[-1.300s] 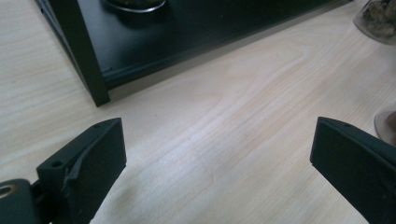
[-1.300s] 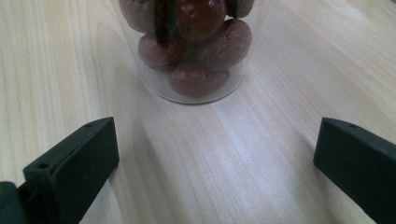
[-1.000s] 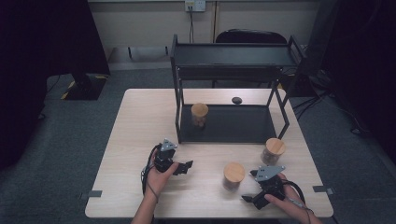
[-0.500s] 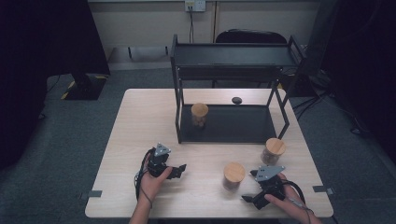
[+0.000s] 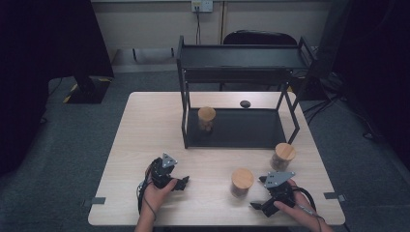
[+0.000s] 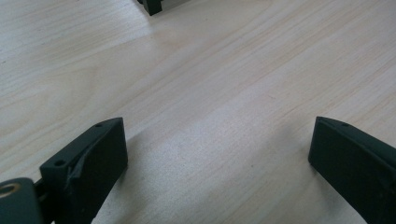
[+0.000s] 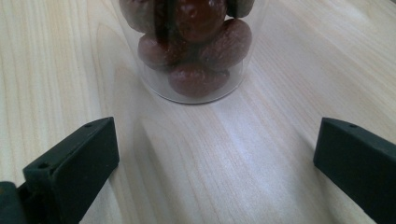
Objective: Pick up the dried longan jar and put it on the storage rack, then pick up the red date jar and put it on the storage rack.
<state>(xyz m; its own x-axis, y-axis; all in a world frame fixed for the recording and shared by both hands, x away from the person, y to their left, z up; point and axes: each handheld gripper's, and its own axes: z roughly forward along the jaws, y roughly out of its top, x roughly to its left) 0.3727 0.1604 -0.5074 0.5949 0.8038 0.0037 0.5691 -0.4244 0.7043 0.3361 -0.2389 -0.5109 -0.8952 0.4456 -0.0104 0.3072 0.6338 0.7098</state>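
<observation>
My left gripper (image 5: 183, 182) has slid back toward the near table (image 5: 145, 125) edge since a second ago, jaws spread wide over bare wood, nothing between them. Plenty of open table ahead of it up to the black shelf (image 5: 232, 130). My right gripper (image 5: 258, 205) hasn't budged, jaws wide apart, the jar of dates (image 7: 194, 51) standing just ahead of them, untouched, table edge close behind.

Left gripper (image 6: 219, 154): jaws wide apart, nothing between them, low over bare wood table (image 6: 224, 84). Black rack foot (image 6: 152, 5) at the view's top edge, well ahead.
</observation>
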